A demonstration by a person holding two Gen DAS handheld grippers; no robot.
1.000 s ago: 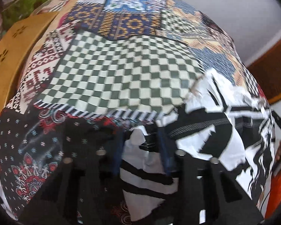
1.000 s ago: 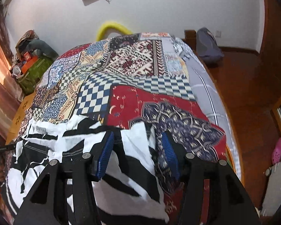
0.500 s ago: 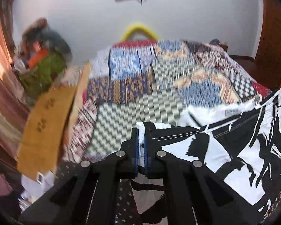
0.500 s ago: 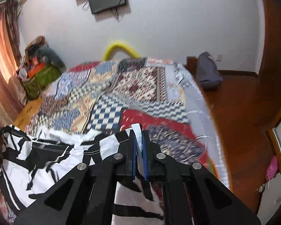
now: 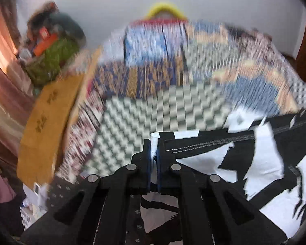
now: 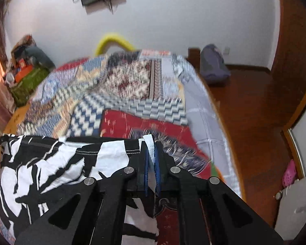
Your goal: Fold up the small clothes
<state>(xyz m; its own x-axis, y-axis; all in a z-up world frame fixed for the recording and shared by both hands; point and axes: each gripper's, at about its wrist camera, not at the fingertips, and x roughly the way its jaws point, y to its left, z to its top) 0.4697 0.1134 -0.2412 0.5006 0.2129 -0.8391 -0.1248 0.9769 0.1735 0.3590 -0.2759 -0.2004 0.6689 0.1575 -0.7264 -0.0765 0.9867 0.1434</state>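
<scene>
A black-and-white patterned garment [image 5: 255, 163] [image 6: 51, 169] hangs stretched between both grippers above a patchwork bedspread [image 5: 163, 110] [image 6: 132, 102]. My left gripper [image 5: 153, 149] is shut on the garment's left corner; a white hem edge sticks up between the blue pads. My right gripper [image 6: 150, 149] is shut on the opposite corner, with a pale fold of cloth pinched between its pads. The cloth runs rightward from the left gripper and leftward from the right one, its top seam nearly straight. The lower part of the garment droops below both grippers.
A brown cardboard sheet [image 5: 44, 122] lies along the bed's left side, with a green bag and clutter [image 5: 51, 61] beyond it. A yellow hoop [image 6: 112, 40] stands at the bed's head. To the right lie a wooden floor [image 6: 255, 112] and a grey bag [image 6: 213, 63].
Both grippers closed on the garment's corners and lifted it off the bedspread. The cloth now hangs taut between them, and both views have tilted up toward the wall.
</scene>
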